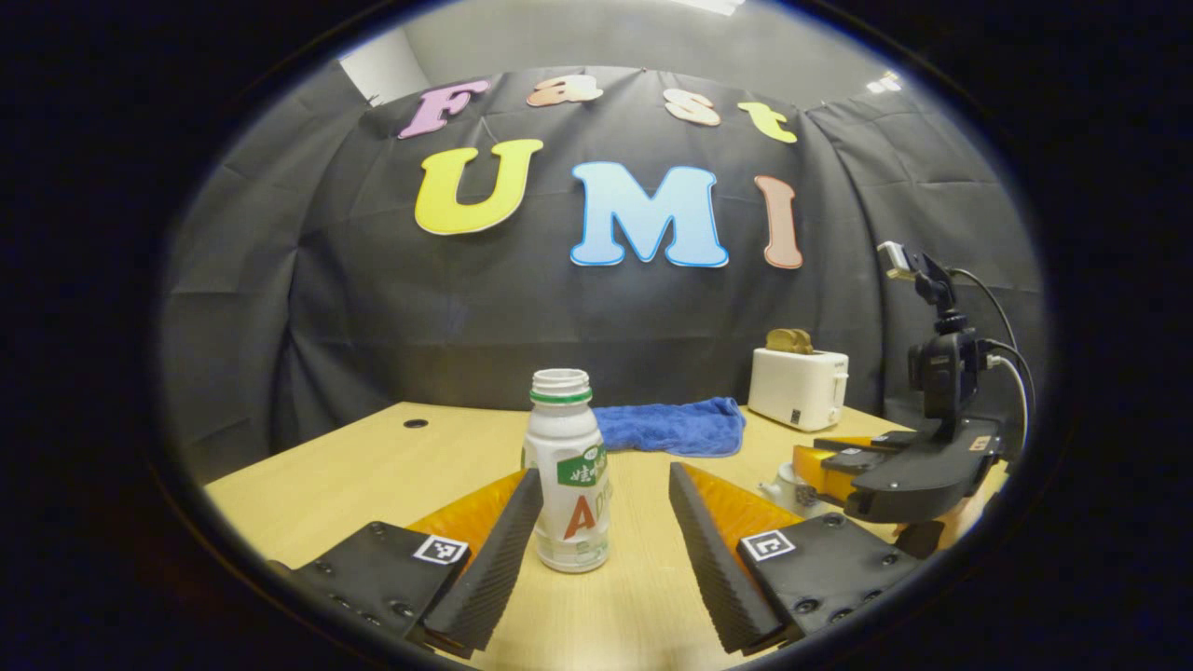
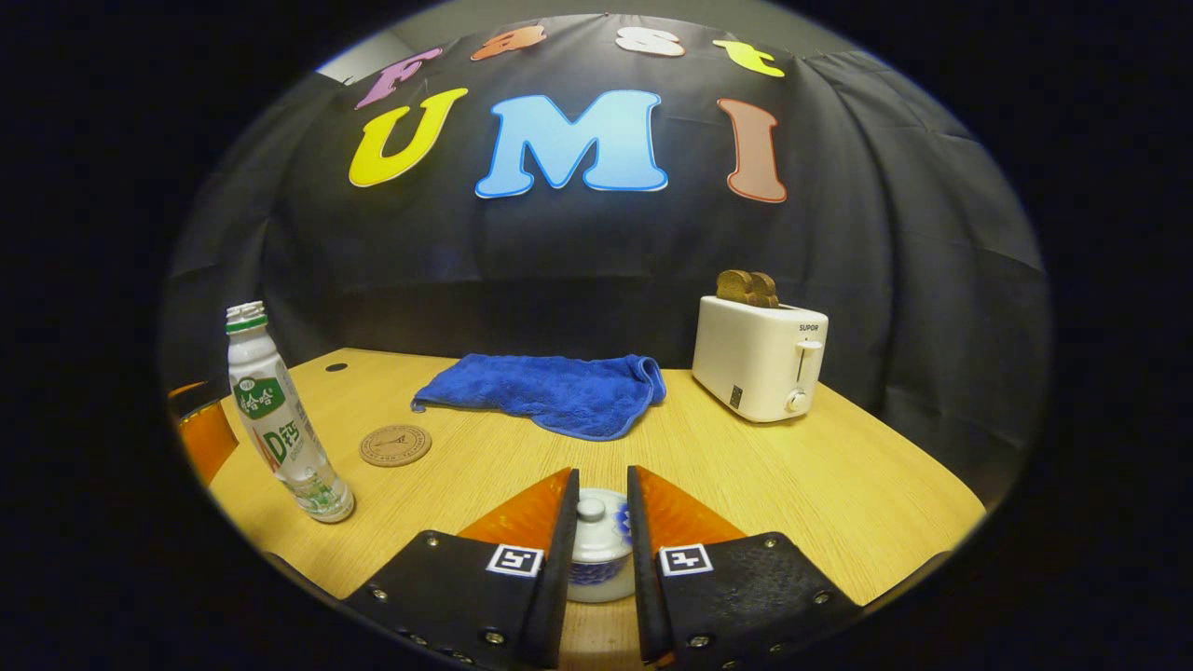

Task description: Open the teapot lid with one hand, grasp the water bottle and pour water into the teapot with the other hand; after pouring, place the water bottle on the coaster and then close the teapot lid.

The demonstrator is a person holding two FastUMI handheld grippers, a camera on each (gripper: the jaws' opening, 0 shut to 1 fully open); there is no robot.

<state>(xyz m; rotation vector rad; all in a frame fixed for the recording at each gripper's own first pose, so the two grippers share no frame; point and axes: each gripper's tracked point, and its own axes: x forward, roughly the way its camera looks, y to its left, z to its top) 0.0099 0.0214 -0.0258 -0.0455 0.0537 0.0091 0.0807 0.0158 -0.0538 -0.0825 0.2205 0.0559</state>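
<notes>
At the centre of the left gripper view, an uncapped water bottle (image 1: 568, 471) stands upright on the wooden worktop (image 1: 373, 466) between the spread fingers of the left claw (image 1: 606, 522), its side just against the left finger while the right finger stands apart from it. In the lower centre of the right gripper view, the right claw (image 2: 602, 536) brackets the small teapot (image 2: 599, 559), its fingers narrowed to either side of the lid knob (image 2: 591, 508); whether they actually press the knob cannot be told. The lid appears still seated, so the opening step looks to be the one in hand, with the bottle grasp being lined up alongside it. To do it well, the right claw would pinch the knob squarely and lift straight up, keeping the pot from shifting; the left claw would centre the bottle between both fingers before closing at mid-body, since an open, tall bottle nudged from one side could tip and spill. A round coaster (image 2: 395, 445) lies at the left of the right gripper view, just beside the bottle, waiting for the later set-down. Behind, a blue cloth (image 2: 550, 391) lies crumpled at mid-frame and a white toaster (image 2: 760, 363) holding bread sits to the right. The right claw also appears at the right edge of the left gripper view.
</notes>
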